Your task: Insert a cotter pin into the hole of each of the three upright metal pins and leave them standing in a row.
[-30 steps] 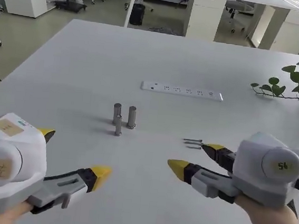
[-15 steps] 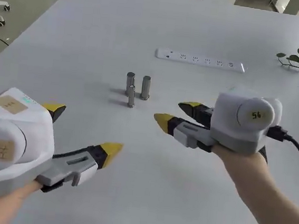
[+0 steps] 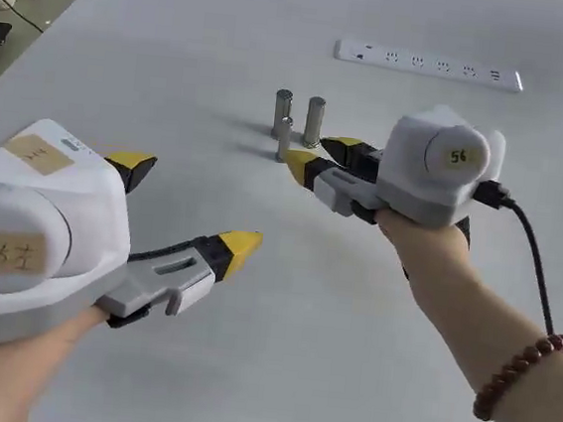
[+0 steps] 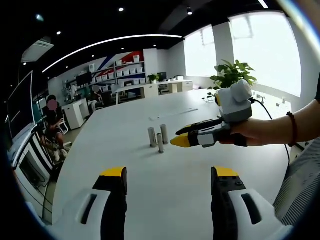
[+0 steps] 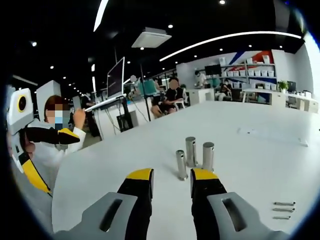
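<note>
Now: white table under everything. Left gripper low and near, jaws spread wide, empty. Right gripper jaws narrowly parted, nothing btwn, tips just beside three metal pins. Power strip beyond. Pins upright, bunched in a triangle. Cotter pins lie flat on table, apart from cluster.
</note>
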`<state>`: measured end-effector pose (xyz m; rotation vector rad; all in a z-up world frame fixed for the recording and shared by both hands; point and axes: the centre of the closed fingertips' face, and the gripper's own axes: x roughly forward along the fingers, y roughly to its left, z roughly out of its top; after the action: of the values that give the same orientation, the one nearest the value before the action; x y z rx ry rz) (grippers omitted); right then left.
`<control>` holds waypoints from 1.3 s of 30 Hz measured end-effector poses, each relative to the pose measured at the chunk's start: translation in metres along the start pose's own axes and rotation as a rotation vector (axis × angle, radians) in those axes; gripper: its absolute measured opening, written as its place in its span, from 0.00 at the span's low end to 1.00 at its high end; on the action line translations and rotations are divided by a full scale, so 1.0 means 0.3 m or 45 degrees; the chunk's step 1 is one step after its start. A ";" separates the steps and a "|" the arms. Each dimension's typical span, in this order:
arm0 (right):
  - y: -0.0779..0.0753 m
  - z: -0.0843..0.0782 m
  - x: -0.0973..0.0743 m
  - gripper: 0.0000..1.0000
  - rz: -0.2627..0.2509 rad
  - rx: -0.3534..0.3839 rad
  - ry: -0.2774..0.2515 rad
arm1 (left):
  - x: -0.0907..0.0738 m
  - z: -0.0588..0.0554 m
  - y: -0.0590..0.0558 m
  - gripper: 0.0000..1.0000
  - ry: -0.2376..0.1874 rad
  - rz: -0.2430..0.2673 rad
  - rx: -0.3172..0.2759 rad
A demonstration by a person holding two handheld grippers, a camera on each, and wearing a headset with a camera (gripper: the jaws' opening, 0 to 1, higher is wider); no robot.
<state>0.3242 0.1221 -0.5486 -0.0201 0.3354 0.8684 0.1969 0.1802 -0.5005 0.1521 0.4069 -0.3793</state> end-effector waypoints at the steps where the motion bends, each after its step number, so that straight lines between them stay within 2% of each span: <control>1: -0.004 -0.002 0.010 0.24 -0.003 -0.006 -0.001 | 0.004 -0.005 0.003 0.66 0.005 0.000 0.000; 7: -0.009 0.008 0.063 0.18 -0.012 -0.017 -0.037 | 0.026 -0.003 0.015 0.65 -0.001 0.005 -0.020; 10: -0.025 0.003 0.089 0.17 -0.024 0.014 -0.046 | 0.034 0.011 0.021 0.64 -0.021 0.016 0.004; 15: -0.033 -0.022 0.125 0.14 -0.033 0.032 -0.034 | 0.044 0.010 0.027 0.63 -0.011 0.018 0.022; 22: -0.023 -0.017 0.153 0.11 -0.035 0.018 -0.047 | 0.046 -0.003 0.031 0.63 0.003 0.016 0.008; 29: -0.042 -0.028 0.167 0.06 -0.057 0.007 -0.026 | 0.044 -0.004 0.036 0.62 0.004 0.024 0.004; 33: -0.042 -0.026 0.171 0.05 -0.053 0.023 -0.025 | 0.042 -0.009 0.034 0.62 0.012 0.021 0.007; 39: -0.034 -0.029 0.160 0.05 -0.032 -0.017 0.007 | 0.040 -0.012 0.028 0.62 0.017 0.016 0.003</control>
<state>0.3579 0.1499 -0.5723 -0.0393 0.3340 0.8456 0.2092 0.1848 -0.5081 0.1592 0.4183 -0.3661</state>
